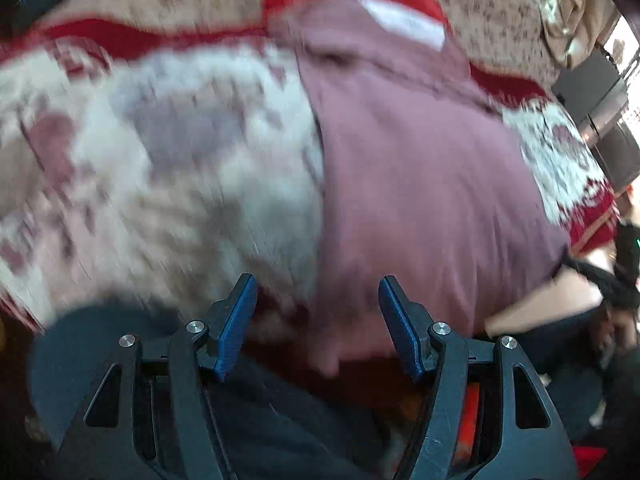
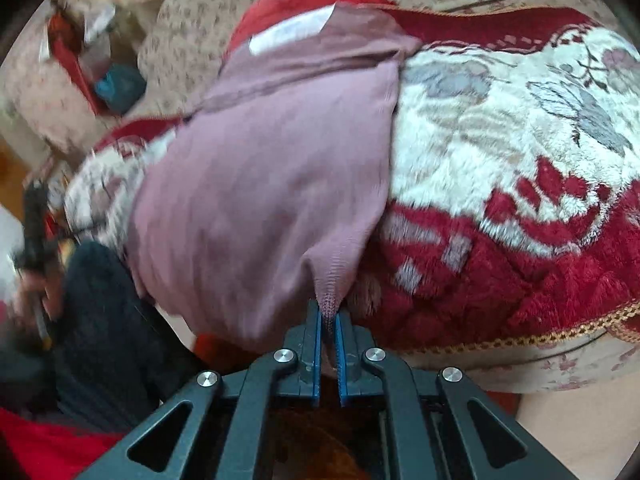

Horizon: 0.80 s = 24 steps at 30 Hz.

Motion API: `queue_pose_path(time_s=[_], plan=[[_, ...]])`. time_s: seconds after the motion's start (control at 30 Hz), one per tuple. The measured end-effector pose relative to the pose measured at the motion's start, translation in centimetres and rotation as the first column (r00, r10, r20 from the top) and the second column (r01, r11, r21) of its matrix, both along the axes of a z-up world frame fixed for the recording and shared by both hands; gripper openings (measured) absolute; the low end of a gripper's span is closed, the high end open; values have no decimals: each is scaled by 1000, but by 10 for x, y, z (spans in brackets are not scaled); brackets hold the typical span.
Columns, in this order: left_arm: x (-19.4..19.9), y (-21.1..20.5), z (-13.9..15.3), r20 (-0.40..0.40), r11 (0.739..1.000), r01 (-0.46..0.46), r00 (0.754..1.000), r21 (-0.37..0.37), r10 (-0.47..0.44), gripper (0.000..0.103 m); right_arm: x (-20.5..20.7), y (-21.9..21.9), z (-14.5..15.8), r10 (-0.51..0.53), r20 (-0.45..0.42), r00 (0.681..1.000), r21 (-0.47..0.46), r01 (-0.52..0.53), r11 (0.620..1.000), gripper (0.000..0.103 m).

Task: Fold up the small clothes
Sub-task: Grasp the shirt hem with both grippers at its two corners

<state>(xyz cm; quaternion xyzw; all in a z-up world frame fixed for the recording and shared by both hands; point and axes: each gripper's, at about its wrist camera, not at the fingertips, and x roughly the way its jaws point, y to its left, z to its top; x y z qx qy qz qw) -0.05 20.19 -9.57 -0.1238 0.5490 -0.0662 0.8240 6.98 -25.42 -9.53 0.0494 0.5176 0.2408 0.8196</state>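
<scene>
At my right hand-held gripper (image 2: 329, 316), the jaws pinch the near corner of one mauve garment (image 2: 260, 184); my left hand-held gripper (image 1: 318, 300) hangs half-open, empty, over its blurred near edge. Beyond, it lies on a red-and-cream blanket (image 2: 500, 152).
</scene>
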Motion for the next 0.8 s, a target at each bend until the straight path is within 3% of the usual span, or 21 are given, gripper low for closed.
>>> queue_pose_path(time_s=[0.2,0.43,0.5,0.57,0.63,0.8], plan=[[-1,-24,-37,-148,994,106,984,39,-99,63,9,11,2,17,2,1000,-1,-17,1000,5],[15,-28,-58,-211,994,89,975,60,-74,63,8,11,-1,21,4,1000,0,-21,1000,5],[15,-31,-58,-220,991,100,972,86,-79,57,8,10,0,15,5,1000,4,-15,1000,5],[14,-29,-58,-227,991,86,972,102,-60,33,8,9,0,6,4,1000,1,-6,1000,5],[12,-21,-56,-229,996,67,972,62,-51,27,9,7,0,0,4,1000,6,0,1000,5],[9,-20,-53,-224,995,76,973,62,-61,27,7,8,1,3,6,1000,5,-3,1000,5]])
